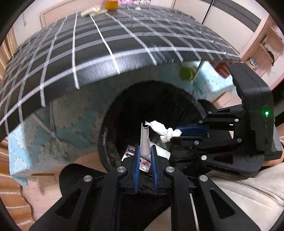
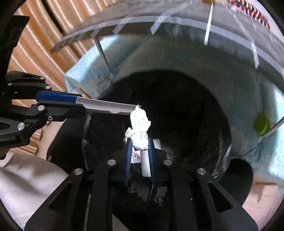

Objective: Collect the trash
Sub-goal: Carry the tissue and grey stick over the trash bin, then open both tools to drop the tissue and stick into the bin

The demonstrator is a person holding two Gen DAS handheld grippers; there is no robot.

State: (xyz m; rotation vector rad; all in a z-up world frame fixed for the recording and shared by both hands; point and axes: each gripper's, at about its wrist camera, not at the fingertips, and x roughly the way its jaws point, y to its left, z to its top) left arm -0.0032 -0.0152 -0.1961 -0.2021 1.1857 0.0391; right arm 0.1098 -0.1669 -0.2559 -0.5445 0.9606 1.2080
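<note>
My left gripper [image 1: 145,147] is shut on a pale grey rolled paper tube [image 1: 144,140] that stands up from between its blue pads. It hangs over the mouth of a black lined bin [image 1: 110,124]. From the right comes my right gripper [image 1: 177,134], shut on a crumpled white tissue [image 1: 162,131]. In the right wrist view, the right gripper [image 2: 139,140] pinches that tissue [image 2: 139,124] above the bin [image 2: 221,142]. The left gripper [image 2: 79,104] reaches in from the left with the tube [image 2: 106,106], whose tip almost meets the tissue. A red-and-white wrapper [image 1: 129,153] lies inside the bin.
A table under a dark plaid cloth [image 1: 106,44] overhangs the bin, with an orange box [image 1: 111,4] and pale wrappers [image 1: 92,12] on top. A light-blue rug [image 1: 71,128] lies beneath, with a green round object [image 1: 186,72] by a table leg. A person's pale trouser leg [image 1: 239,191] is at right.
</note>
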